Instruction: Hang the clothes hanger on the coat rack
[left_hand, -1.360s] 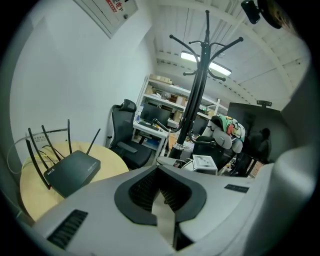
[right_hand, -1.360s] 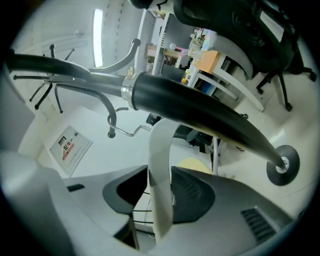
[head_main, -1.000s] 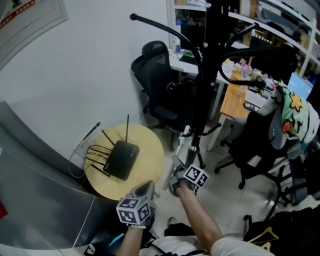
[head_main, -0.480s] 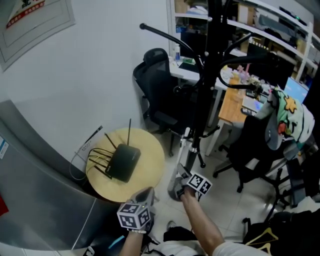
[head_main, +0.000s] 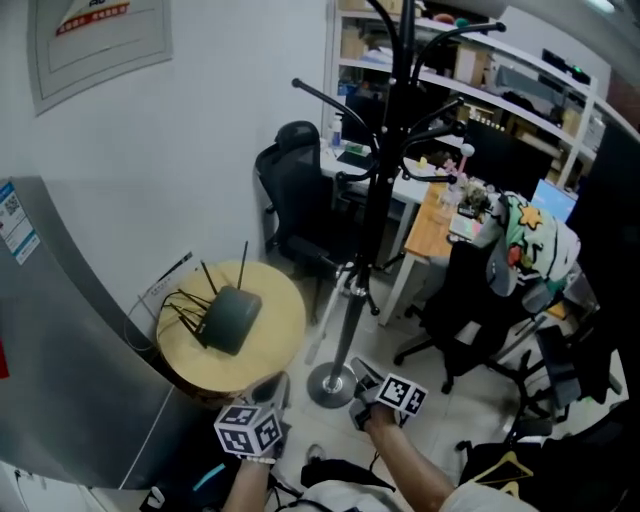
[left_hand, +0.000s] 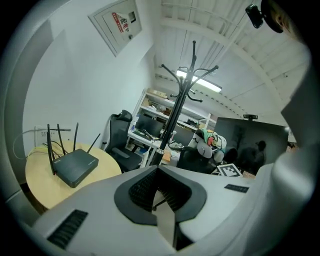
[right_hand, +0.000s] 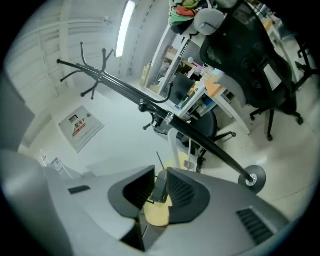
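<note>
A tall black metal coat rack (head_main: 375, 200) with curved arms is seen standing on a round grey base (head_main: 333, 385) on the pale tiled floor (head_main: 440, 400). A white plastic clothes hanger (head_main: 345, 282) appears to be lodged low on the pole, well below the arms; its outline cannot be made out clearly. It is held by neither gripper. The left gripper (head_main: 272, 388) is clenched, pads tip to tip with nothing between them, and is held over the near edge of a round pale-wood table (head_main: 280, 330), on which a black router with antennas (head_main: 228, 318) is set. The right gripper (head_main: 365, 378) is held just beside the base, its jaws closing on empty air. Only a narrow strip of floor is left between the table's rim and the base. To the left, the room is closed off by a grey metal panel (head_main: 70, 330). Behind the pole a black office chair (head_main: 295, 190) is parked, and the right is crowded by a second chair draped with colourful cloth (head_main: 525, 240).
</note>
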